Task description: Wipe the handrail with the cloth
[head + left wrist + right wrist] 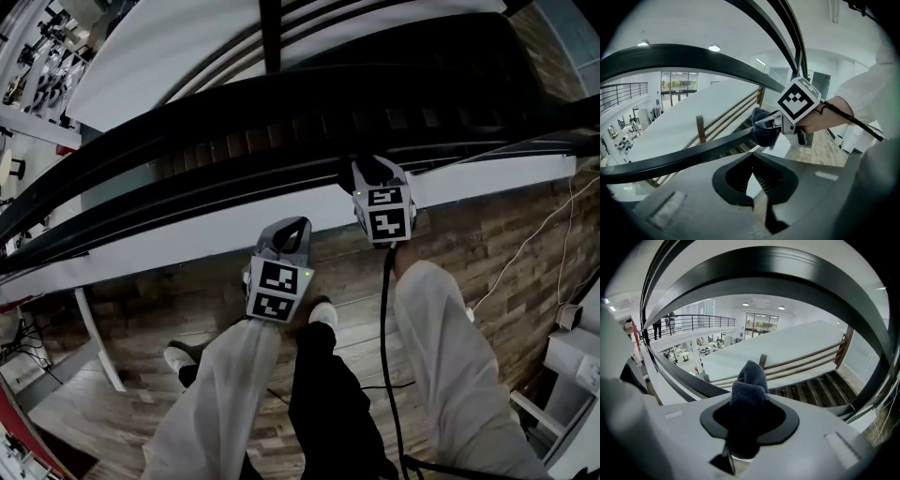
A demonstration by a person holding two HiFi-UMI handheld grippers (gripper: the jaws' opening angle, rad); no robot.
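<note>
Your left gripper (753, 155) is closed, with nothing between its jaws. Just ahead of it, your right gripper (768, 123) holds the cloth (761, 134) against the handrail (684, 159).

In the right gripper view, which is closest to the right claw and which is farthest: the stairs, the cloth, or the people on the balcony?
1. Cloth: pinched in the right claw, centre.
2. Stairs: lower down, on the right.
3. People: far away on the balcony, upper left.
</note>
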